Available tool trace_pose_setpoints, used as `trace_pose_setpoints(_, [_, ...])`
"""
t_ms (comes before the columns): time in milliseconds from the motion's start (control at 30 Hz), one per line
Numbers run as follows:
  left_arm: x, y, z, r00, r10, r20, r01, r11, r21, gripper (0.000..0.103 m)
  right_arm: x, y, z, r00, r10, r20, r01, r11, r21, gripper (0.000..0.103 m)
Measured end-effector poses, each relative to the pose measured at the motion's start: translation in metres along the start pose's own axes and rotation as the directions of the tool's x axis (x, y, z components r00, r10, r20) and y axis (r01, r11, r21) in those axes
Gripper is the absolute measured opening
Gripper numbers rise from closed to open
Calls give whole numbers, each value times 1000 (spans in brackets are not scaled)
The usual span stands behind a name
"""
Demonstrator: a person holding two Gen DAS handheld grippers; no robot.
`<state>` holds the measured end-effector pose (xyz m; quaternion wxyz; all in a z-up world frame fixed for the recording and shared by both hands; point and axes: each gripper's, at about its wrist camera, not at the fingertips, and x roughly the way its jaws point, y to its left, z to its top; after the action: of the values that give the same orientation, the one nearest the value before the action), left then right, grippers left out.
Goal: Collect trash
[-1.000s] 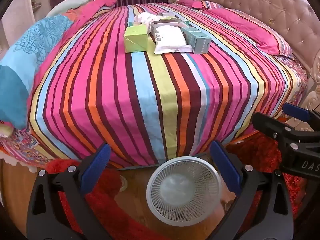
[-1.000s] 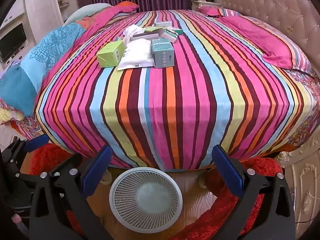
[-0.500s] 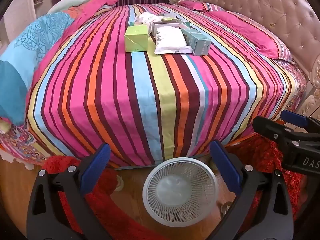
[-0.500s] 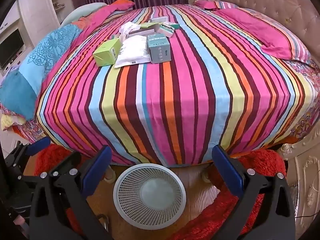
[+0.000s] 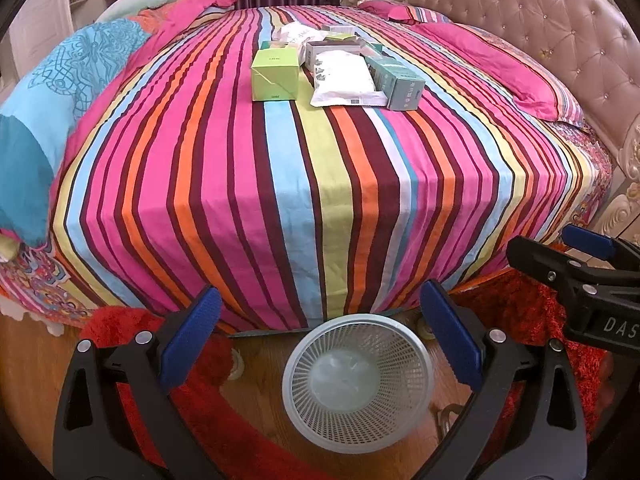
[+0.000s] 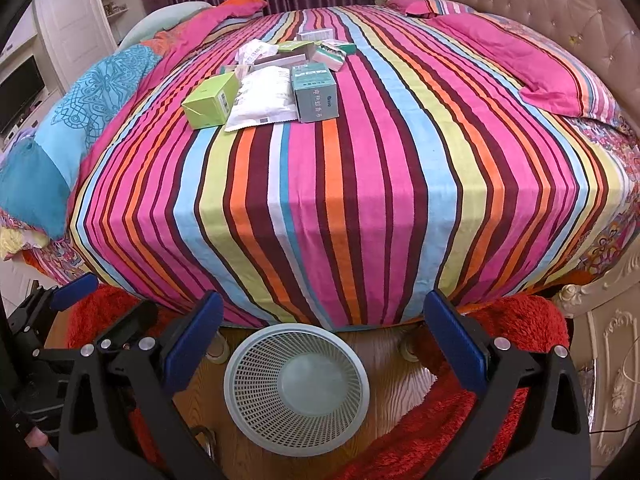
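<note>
Both claws, left (image 5: pixel 316 320) and right (image 6: pixel 322 320), hang spread and empty above the basket (image 6: pixel 296 388), placed at the bed's (image 6: pixel 340 184) foot to catch the boxes (image 6: pixel 316 92).

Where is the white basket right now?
The basket stands on the wooden floor at the foot of the striped bed, low and centre in both wrist views, with the red rug beside it.

A white mesh wastebasket (image 5: pixel 357 384) stands upright on the floor at 6 o'clock. At 12 o'clock on the bed, a green box (image 5: pixel 275 74), white pouch (image 5: pixel 344 78) and teal box (image 5: pixel 396 78) lie side by side, with smaller litter behind.
</note>
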<state>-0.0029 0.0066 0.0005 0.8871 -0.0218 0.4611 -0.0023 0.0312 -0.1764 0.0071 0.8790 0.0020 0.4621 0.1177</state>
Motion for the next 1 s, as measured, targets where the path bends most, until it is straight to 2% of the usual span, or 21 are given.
trace_pose_setpoints(1000, [-1, 1, -1, 1000, -6, 0, 6, 1000, -8, 96, -2, 0, 1, 1000, -13, 0, 13, 1000, -1, 96])
